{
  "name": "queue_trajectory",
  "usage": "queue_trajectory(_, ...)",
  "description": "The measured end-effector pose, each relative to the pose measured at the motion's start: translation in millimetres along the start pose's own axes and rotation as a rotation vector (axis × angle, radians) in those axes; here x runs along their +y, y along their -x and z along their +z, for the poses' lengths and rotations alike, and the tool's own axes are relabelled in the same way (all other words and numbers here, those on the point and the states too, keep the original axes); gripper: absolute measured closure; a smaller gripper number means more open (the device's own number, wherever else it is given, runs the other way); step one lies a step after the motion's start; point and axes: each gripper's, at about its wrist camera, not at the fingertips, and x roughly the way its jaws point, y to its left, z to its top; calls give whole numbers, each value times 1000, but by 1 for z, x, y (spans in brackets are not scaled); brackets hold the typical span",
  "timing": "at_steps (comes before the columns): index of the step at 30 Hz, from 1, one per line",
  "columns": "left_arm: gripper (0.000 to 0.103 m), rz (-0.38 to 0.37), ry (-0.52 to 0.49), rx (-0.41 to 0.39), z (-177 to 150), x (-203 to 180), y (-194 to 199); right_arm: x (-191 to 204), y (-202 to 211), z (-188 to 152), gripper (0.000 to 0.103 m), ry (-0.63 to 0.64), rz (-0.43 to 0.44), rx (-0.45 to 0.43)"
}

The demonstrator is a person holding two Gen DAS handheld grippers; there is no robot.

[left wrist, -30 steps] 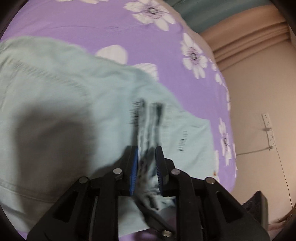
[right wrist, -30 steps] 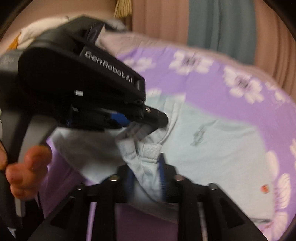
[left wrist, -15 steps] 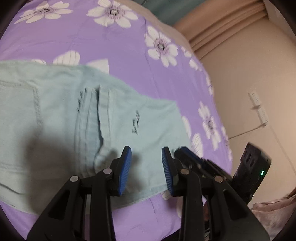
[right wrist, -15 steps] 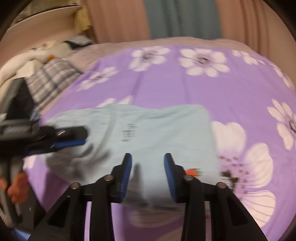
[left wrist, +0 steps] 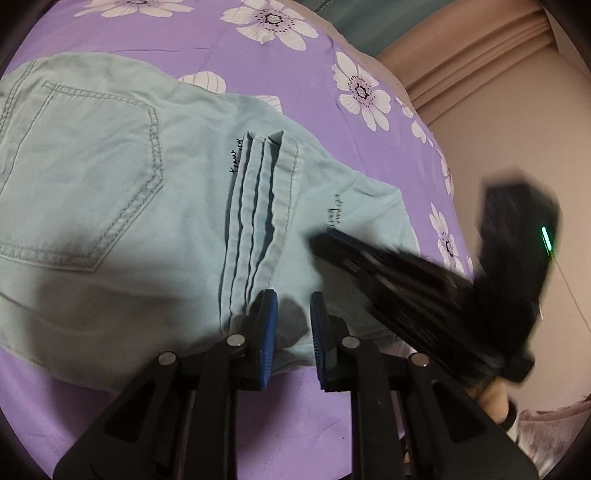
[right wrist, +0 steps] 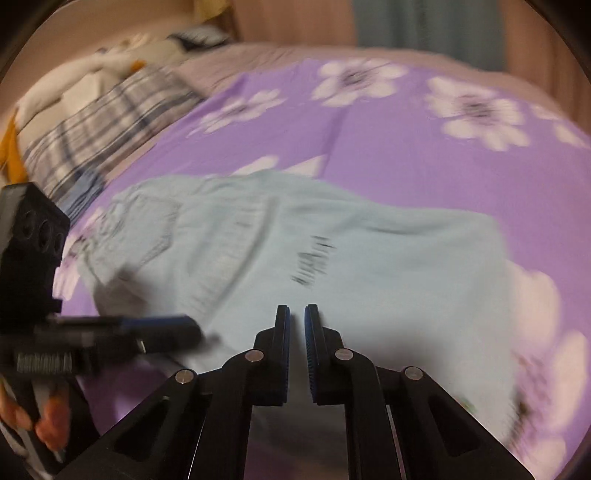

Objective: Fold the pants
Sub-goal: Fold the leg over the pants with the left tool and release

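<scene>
Lying folded on the purple bedspread (left wrist: 184, 33): pale pants (left wrist: 122, 206), back pocket (left wrist: 81, 177) up, hems (left wrist: 258, 206) stacked across the middle of the pants. Hovering at the pants' near edge, left gripper (left wrist: 290, 328), fingers parted a little and holding nothing. Sweeping in beside the hems, right gripper (right wrist: 297, 350), blurred, fingers nearly together with a thin gap (nothing pinched between them, as far as can be seen).

Risking, by judgement, a snag: dragging that moving right tip across the stacked hems and skewing the fold, or pinching only the top layer on the next fold.

Differing from a second ago: both sets of fingers then clamping bunched cloth, now letting go; narrowing from half a second back, especially the right.
</scene>
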Motion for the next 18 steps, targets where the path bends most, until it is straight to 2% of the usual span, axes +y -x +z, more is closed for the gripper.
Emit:
queue_trajectory(5, 85, -10, 3, 1, 0, -2, -5, 24, -45, 38, 91, 64, 82, 77)
queue_trajectory(10, 85, -12, 6, 2, 0, -2, -9, 25, -73, 56, 92, 25, 89, 131)
queue_trajectory(18, 85, -15, 7, 6, -3, -1, -8, 22, -23, 16, 91, 7, 68, 50)
